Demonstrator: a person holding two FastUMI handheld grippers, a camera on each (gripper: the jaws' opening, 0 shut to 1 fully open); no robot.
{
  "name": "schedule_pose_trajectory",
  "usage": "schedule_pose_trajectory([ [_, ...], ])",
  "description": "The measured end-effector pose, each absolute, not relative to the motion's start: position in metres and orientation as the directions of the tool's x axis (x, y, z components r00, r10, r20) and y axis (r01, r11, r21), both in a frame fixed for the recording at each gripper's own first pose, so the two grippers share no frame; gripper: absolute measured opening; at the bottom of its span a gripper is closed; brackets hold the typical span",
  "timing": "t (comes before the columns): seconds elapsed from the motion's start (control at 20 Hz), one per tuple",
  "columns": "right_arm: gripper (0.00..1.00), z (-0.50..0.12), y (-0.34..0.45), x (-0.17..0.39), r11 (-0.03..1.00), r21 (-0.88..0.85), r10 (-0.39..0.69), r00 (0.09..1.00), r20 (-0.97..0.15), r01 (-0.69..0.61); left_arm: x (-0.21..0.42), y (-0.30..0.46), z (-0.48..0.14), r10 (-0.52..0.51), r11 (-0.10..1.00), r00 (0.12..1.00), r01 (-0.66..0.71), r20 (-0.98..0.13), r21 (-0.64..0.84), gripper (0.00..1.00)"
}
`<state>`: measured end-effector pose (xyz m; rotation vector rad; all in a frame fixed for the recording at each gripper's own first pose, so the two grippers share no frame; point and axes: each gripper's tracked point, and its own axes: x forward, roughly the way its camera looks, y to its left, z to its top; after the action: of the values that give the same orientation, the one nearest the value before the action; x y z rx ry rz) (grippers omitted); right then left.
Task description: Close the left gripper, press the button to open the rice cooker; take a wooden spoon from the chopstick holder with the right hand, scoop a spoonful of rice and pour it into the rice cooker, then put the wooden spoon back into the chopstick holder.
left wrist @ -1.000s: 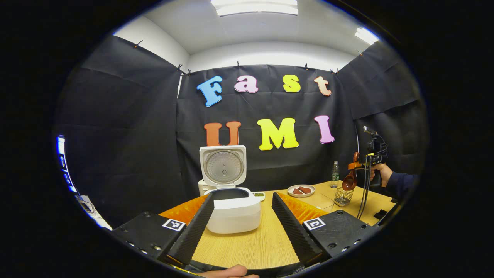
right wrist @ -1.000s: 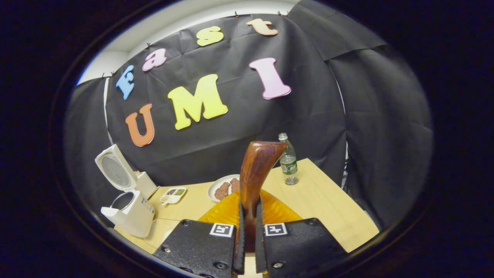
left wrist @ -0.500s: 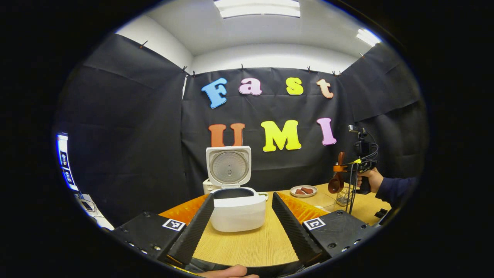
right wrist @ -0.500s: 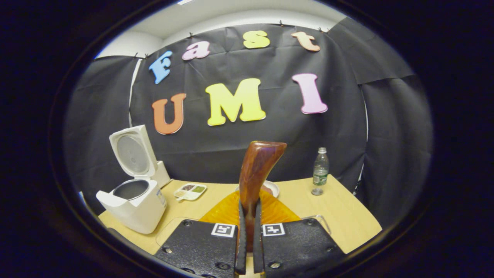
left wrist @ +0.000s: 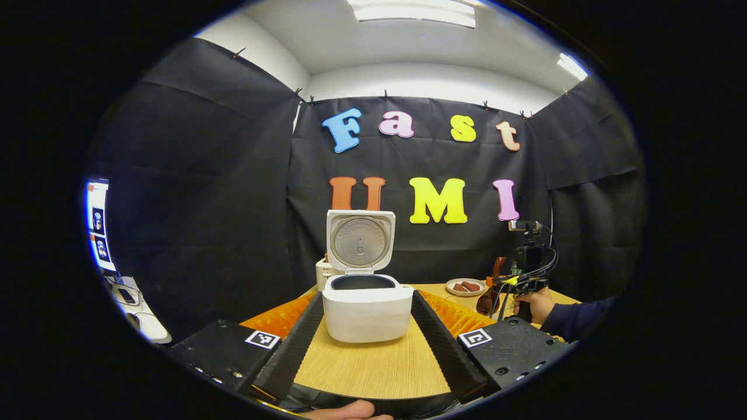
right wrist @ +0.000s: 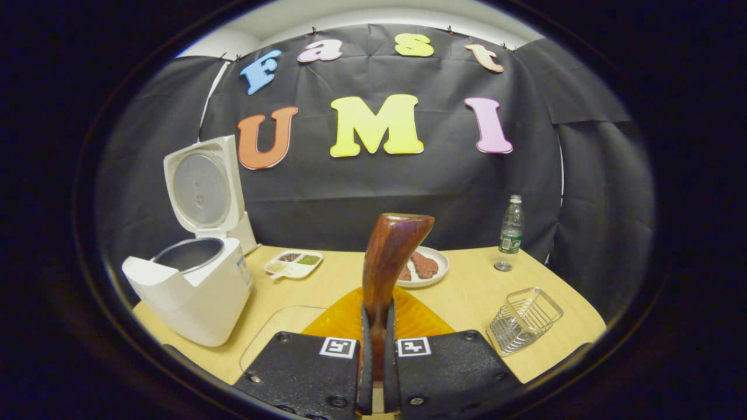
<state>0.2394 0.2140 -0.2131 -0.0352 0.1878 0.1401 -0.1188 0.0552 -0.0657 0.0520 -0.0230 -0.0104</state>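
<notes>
Left gripper view: the left claw [left wrist: 366,344] stands wide and holds nothing, its fingers flanking the white rice cooker [left wrist: 366,308] on the worktop [left wrist: 373,373], lid already up. Off to the right, a hand [left wrist: 532,303] carries the right claw [left wrist: 496,286] with the wooden spoon [left wrist: 490,291] low over the worktop.

Right gripper view: the right claw [right wrist: 376,350] is clamped narrow on the wooden spoon's handle [right wrist: 390,256], which rises upright between its fingers. The open rice cooker [right wrist: 192,280] sits to the left, the wire chopstick holder [right wrist: 525,319] to the right, a clear container [right wrist: 274,332] just ahead.

The scooping step appears in hand. Next, judging by the layout, the spoon must dip for rice, then travel level to the cooker's pot.
</notes>
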Motion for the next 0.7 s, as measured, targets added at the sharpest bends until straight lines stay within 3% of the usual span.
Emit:
schedule_pose_trajectory([
  [0.15, 0.12, -0.247, 0.211, 0.242, 0.990, -0.089, 0.085, 0.961, -0.262, -0.111, -0.120, 0.054, -0.069, -0.020, 0.998, 0.999, 0.018, 0.030, 0.068, 0.95],
  [0.4, 0.12, -0.253, 0.257, 0.218, 0.977, 0.037, 0.211, 0.942, -0.262, -0.208, -0.116, 0.049, -0.074, -0.034, 0.997, 0.999, 0.032, 0.025, 0.070, 0.94],
  [0.7, 0.12, -0.252, 0.269, 0.209, 0.952, 0.233, 0.259, 0.926, -0.275, -0.198, -0.119, 0.050, -0.074, -0.033, 0.996, 0.999, 0.030, 0.038, 0.085, 0.94],
])
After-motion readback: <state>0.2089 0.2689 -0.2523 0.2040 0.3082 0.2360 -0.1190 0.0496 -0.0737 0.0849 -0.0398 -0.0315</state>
